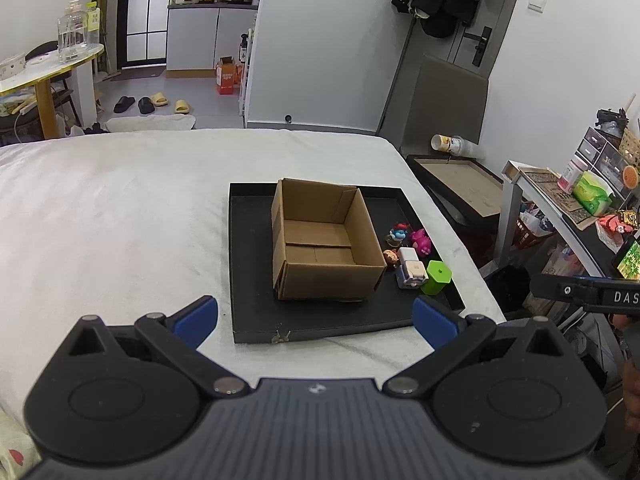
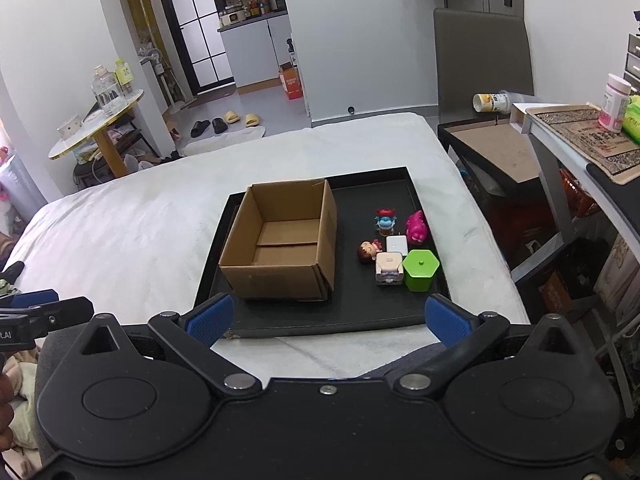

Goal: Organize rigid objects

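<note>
Cardboard first: through the left wrist we see one open box (image 1: 324, 240) on one black tray (image 1: 256, 312), six small toys (image 1: 408, 254) beside it, our left gripper (image 1: 316, 320) spread wide and empty. Through the right wrist we count the same six, and our right gripper (image 2: 328, 316) is likewise spread, holding nothing.

Right gripper (image 1: 592, 294) in left wrist view: only one dark arm with letters "DAS" seen, rest cut by right edge, finger state not readable. Left gripper (image 2: 34, 308) in right wrist view: cut by left edge (only blue pad tip and black arm). Cardboard box (image 1: 320, 240) hides part of black tray (image 1: 256, 312) floor behind it. Small figures (image 1: 408, 240) beside box too small to identify. Phone screen (image 1: 630, 258) cut by right edge.
</note>
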A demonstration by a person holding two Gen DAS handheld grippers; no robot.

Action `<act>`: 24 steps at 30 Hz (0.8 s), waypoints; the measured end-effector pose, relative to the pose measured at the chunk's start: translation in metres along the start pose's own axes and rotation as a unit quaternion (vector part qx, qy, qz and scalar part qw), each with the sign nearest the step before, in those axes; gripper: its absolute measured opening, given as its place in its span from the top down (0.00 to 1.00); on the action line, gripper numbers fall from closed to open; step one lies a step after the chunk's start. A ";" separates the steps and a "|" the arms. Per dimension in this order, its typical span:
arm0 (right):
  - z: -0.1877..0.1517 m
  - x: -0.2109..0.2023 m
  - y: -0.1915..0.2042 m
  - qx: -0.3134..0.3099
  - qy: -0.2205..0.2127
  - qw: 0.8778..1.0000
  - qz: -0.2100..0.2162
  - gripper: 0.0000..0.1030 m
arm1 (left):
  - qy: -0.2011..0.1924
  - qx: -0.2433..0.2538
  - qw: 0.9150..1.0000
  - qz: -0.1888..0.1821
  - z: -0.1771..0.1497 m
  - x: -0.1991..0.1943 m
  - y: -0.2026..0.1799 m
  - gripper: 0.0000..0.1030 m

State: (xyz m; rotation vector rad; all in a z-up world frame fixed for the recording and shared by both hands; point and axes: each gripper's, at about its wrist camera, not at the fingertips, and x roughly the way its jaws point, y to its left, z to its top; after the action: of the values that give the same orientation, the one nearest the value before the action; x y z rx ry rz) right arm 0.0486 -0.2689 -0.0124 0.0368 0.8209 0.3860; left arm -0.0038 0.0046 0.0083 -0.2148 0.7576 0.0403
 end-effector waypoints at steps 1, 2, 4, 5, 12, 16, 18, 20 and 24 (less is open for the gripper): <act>-0.001 0.000 0.000 -0.002 0.000 1.000 0.000 0.00 | -0.001 -0.001 1.000 0.000 0.000 -0.001 0.000 0.00; -0.001 0.000 0.000 -0.004 -0.001 1.000 -0.001 0.00 | -0.002 -0.002 1.000 -0.001 0.000 -0.001 0.000 0.00; 0.000 -0.001 0.001 -0.004 -0.001 1.000 -0.002 0.00 | -0.003 -0.004 1.000 -0.001 0.000 -0.002 0.000 0.00; 0.000 -0.001 0.001 -0.004 -0.001 1.000 -0.001 0.00 | -0.003 -0.003 1.000 -0.001 -0.001 -0.002 0.000 0.00; 0.000 -0.001 -0.001 0.000 -0.001 1.000 -0.004 0.00 | -0.002 0.002 1.000 -0.001 -0.001 -0.001 -0.001 0.00; 0.000 0.000 -0.001 -0.001 -0.001 1.000 -0.004 0.00 | -0.002 0.004 1.000 -0.001 -0.002 -0.001 -0.001 0.00; -0.001 0.000 -0.001 0.001 0.000 1.000 -0.004 0.00 | 0.001 0.004 1.000 0.000 -0.002 0.000 -0.001 0.00; -0.001 0.000 0.000 0.001 0.001 1.000 -0.005 0.00 | 0.002 0.005 1.000 0.001 -0.002 0.001 -0.001 0.00; -0.001 0.000 -0.001 0.001 0.001 1.000 -0.005 0.00 | 0.002 0.004 1.000 0.001 -0.002 0.001 -0.001 0.00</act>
State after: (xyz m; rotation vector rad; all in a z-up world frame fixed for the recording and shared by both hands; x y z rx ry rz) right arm 0.0484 -0.2696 -0.0130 0.0340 0.8231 0.3764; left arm -0.0038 0.0027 0.0065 -0.2060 0.7619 0.0383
